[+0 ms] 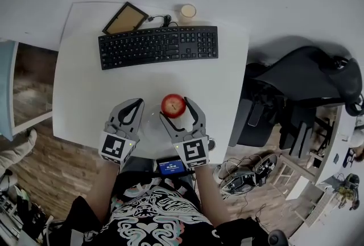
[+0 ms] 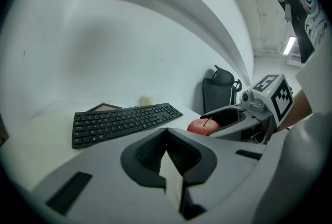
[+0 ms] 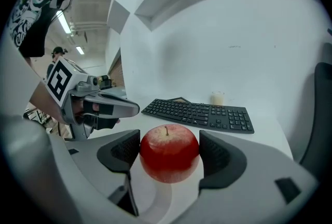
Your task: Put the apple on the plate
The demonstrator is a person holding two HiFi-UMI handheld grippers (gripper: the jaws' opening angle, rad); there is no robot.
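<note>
Patterned shirt (image 1: 153, 210) fills the near edge of the head view, and just beyond it both tools reach over the white surface (image 1: 85, 91). The right tool (image 1: 177, 111) has its 2 jaws pressed on either side of the red apple (image 1: 173, 105), stem up, above a clear plate (image 3: 157, 200); whether the apple rests on it I cannot tell. The left tool (image 1: 134, 105), just beside the plate, has its jaws closed together with nothing between them. A black keyboard (image 1: 158, 45) lies farther back, well apart from the apple.
</note>
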